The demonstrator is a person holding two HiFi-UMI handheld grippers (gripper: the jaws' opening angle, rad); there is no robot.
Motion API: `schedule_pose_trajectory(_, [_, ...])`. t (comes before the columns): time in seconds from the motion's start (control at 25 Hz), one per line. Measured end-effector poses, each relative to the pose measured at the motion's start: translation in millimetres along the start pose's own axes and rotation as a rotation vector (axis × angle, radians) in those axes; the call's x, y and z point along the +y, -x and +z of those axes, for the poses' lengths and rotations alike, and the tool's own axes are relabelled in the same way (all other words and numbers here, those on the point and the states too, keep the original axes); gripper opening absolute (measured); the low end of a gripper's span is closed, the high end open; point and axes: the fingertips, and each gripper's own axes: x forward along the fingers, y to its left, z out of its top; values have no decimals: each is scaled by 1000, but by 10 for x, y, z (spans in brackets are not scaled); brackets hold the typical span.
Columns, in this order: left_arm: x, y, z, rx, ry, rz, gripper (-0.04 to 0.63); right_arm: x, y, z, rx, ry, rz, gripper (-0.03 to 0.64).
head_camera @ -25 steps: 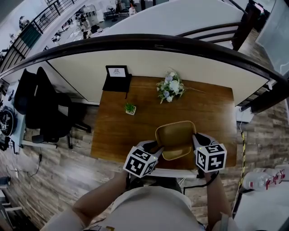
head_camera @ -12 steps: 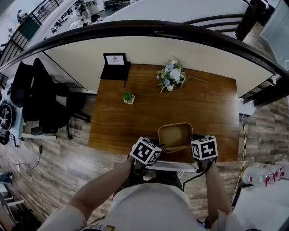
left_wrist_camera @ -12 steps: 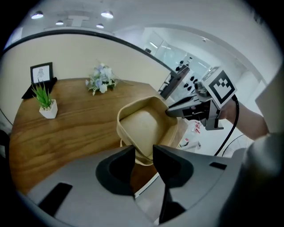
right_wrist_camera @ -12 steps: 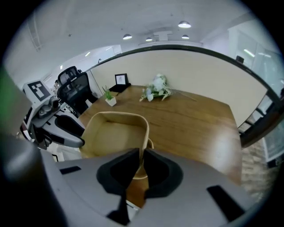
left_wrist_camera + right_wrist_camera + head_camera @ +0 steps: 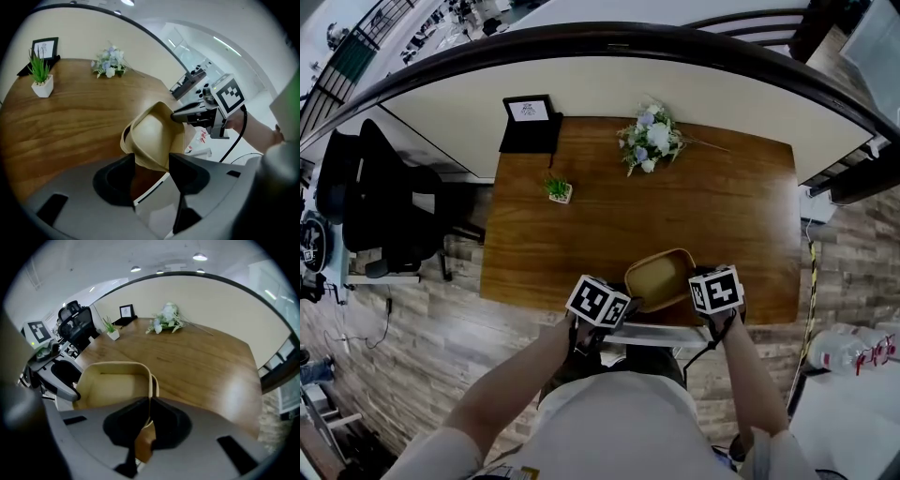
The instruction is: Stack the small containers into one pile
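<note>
head view: tan container stack [image 5: 661, 279] sits at the near edge of the surface [image 5: 731, 206], right of middle. left gripper [image 5: 630, 306] at its left end, right gripper [image 5: 697, 283] at its right end. marker cubes cover both sets of jaws here
left gripper view: jaws spread and opening, a corner of the stack between them, pads don't look to be pressing. outer wall faces the camera with a second rim [image 5: 124, 140] peeking out beside it, so I read two containers nested. only this view shows that
right gripper view: jaws pressed together on the thin right wall, pinching it. only this view shows that grip. inside of the top container is empty
handling, my guess: thin plastic, light, walls flex, smooth enough to slip or swing from a one-sided pinch. best hold is on the wall close to a corner where it's stiffest, pads well down over the rim
</note>
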Motion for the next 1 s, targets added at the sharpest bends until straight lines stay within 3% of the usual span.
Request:
schedule_pose_trajectory(0.16, [39,-40,47,1,23,-12,232,-29,-87,-15,26,36,-21,26])
schedule_pose_trajectory(0.24, [116,-35,46,-3,26,28,232,-55,-95,-28,36,38,-28,28])
schedule_pose_trajectory(0.32, [242,5,41,-10,6,97,161,-82,-88,-39,40,52,-46,23])
schedule_pose_trajectory(0.4, [351,4,18,2,-8,132,161,-100,-120,-54,43,70,-59,23])
schedule_pose_trajectory(0.56, [396,-85,-43,22,35,96,160,-100,-208,-102,44,103,-90,31])
schedule_pose_trajectory(0.76, [411,-125,-44,20,67,64,183,-73,-253,-65,35,135,-98,101])
schedule_pose_trajectory(0.84, [423,-121,-31,18,69,67,190,-77,-309,-77,54,150,-102,234])
schedule_pose_trajectory(1.0, [409,-107,27,18,9,115,178,-126,-423,-156,88,164,-114,244])
